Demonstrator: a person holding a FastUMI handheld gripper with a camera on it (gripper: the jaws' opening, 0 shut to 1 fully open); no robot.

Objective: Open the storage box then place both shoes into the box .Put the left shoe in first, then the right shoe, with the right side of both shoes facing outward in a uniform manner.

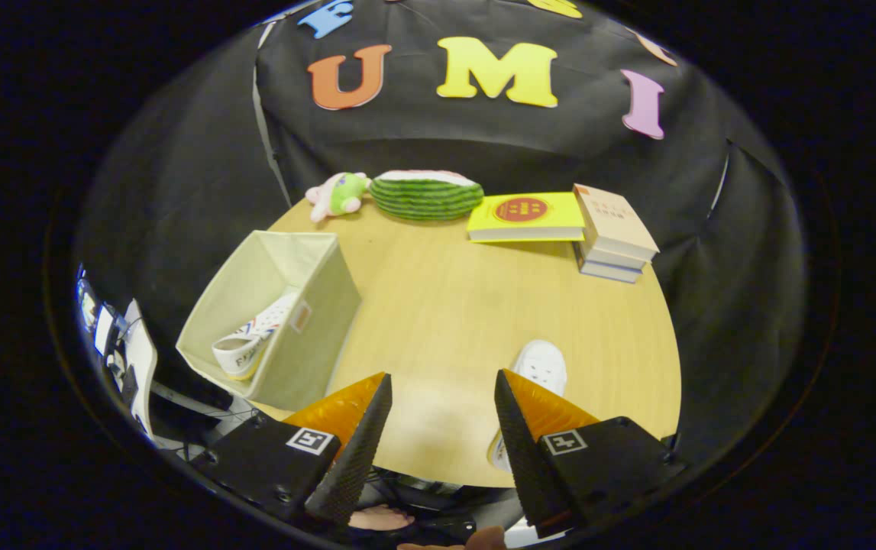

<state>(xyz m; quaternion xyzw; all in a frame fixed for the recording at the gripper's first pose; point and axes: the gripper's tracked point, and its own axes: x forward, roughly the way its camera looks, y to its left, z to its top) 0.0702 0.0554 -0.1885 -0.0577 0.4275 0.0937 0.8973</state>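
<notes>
Hovering above the near edge of the round wooden table [445,305], the gripper [443,382] holds its two fingers spread wide apart, with bare tabletop between them and nothing clamped. The storage box [315,336], a pale fabric bin with its top open, stands at the table's left edge, just ahead of the left finger. One shoe [250,345] lies inside it, white with coloured print, resting against the box's near wall; which side of it faces outward is hard to tell from this angle. The other shoe [539,364], plain white, lies on the table near the front edge, partly hidden behind the right finger. Along the far edge sit a small plush toy [338,195], a watermelon-patterned cushion [426,195], a yellow book [525,218] and a stack of books [615,233] at the far right.
</notes>
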